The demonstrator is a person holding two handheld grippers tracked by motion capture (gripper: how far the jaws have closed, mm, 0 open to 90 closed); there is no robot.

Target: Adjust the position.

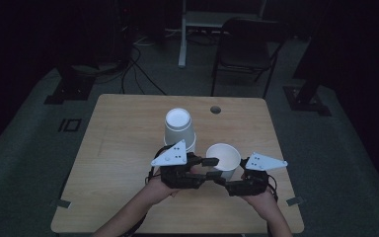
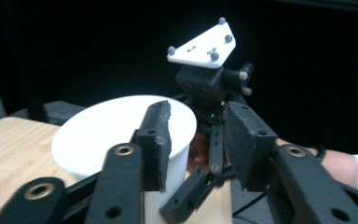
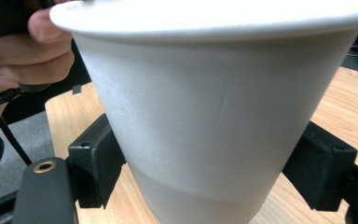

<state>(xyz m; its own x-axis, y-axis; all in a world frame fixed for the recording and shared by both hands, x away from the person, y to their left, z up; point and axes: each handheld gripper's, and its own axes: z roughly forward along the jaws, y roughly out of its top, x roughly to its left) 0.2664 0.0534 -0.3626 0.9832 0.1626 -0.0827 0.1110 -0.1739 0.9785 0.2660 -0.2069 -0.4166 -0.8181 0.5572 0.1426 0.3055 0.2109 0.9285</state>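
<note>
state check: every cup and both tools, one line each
upright cup: mouth up, standing on the table, looks empty
upside-down cup: base up, apparently stacked on another
right tool: jaws on both sides of the upright cup's lower wall, gripping it
left tool: open, one jaw over the upright cup's rim

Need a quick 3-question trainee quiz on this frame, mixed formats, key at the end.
1. True or false: the upright cup lies on its side.
2. Which gripper has a jaw on each side of that cup's wall? A) left gripper B) right gripper
3. Fill in: the other cup on the table stands ____ side up.

Key: 1 false, it stands mouth up. 2 B. 3 bottom; it is inverted.
</note>
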